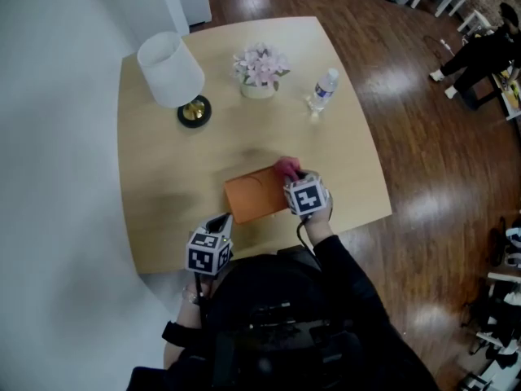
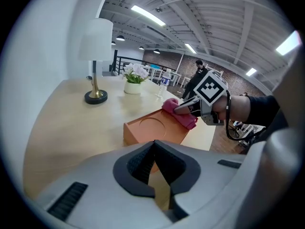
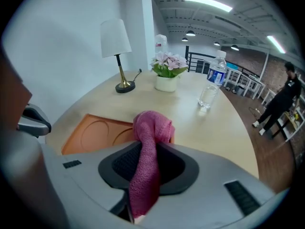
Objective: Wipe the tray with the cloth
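Observation:
An orange tray (image 1: 256, 194) with round recesses lies near the front edge of the wooden table (image 1: 163, 186). My right gripper (image 1: 293, 175) is shut on a pink cloth (image 1: 286, 168) and holds it at the tray's far right corner. In the right gripper view the cloth (image 3: 150, 128) hangs from the jaws in front of the tray (image 3: 95, 135). My left gripper (image 1: 225, 221) sits at the tray's near left corner. In the left gripper view the jaws (image 2: 159, 175) are closed on a thin strip of the tray's edge, and most of the tray (image 2: 152, 130) lies just beyond them.
A white-shaded lamp (image 1: 172, 76), a pot of pink flowers (image 1: 260, 70) and a water bottle (image 1: 323, 90) stand along the table's far side. A wall runs along the left. Wooden floor lies to the right, where a person (image 1: 480, 55) stands far off.

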